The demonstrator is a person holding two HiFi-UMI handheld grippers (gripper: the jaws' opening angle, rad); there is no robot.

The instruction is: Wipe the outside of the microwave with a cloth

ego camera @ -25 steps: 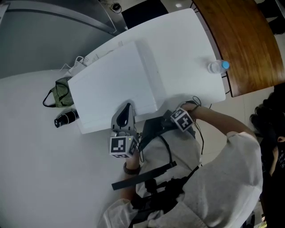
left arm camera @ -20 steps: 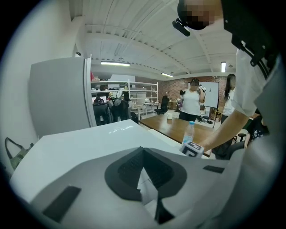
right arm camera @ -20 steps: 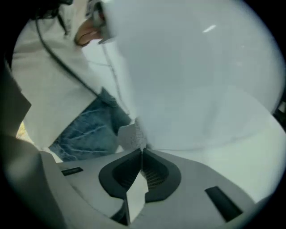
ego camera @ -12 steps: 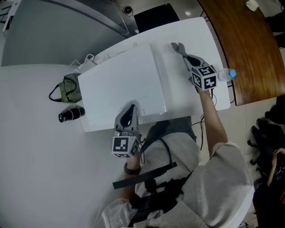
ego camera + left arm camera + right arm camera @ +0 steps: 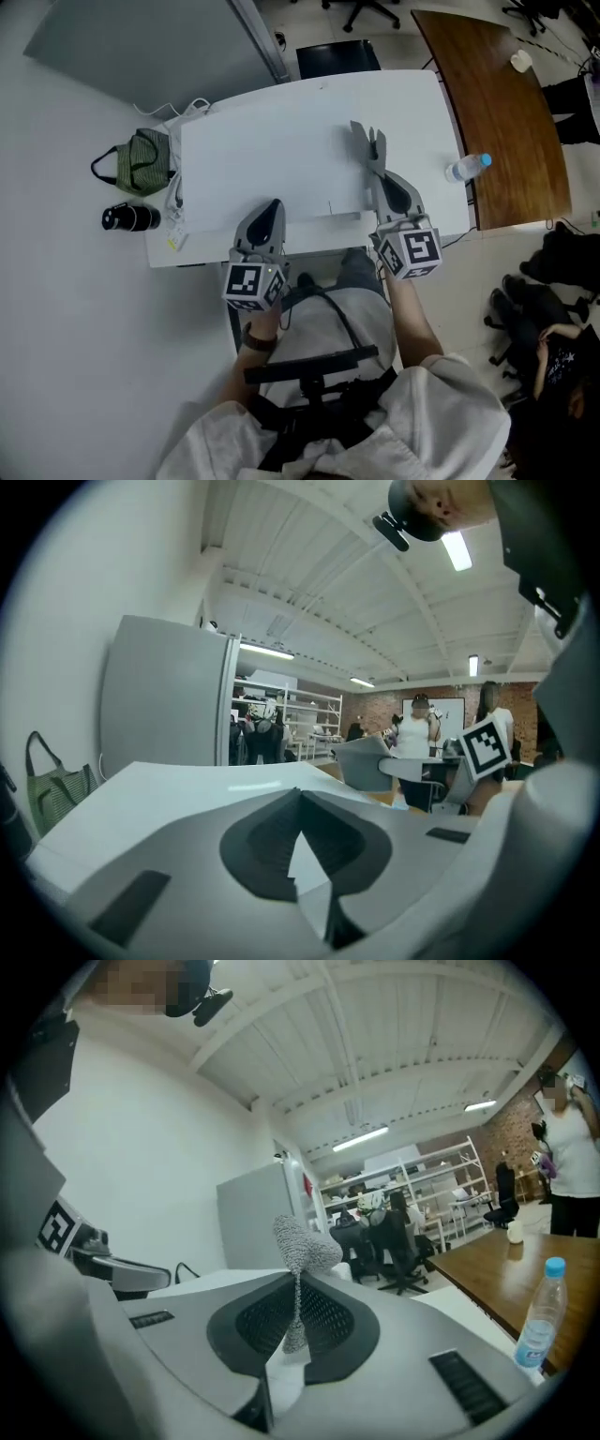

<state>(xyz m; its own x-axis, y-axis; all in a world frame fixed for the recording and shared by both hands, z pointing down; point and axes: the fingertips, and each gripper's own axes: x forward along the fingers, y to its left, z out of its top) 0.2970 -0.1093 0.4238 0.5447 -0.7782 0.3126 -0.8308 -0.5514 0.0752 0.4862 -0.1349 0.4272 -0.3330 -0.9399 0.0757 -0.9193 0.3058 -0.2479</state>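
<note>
- Right gripper [image 5: 296,1288] is clamped on the grey cloth [image 5: 305,1241], at the right edge of the white microwave [image 5: 267,159].
- Left gripper [image 5: 300,803] is closed and empty, at the microwave's near edge.
- We judge the cloth soft, light and floppy: best pinched by a bunched fold.

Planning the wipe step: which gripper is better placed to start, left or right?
Right, most likely. The right gripper is shut on the grey cloth and sits by the right side of the microwave. The left gripper is shut on nothing, at the near edge.
</note>
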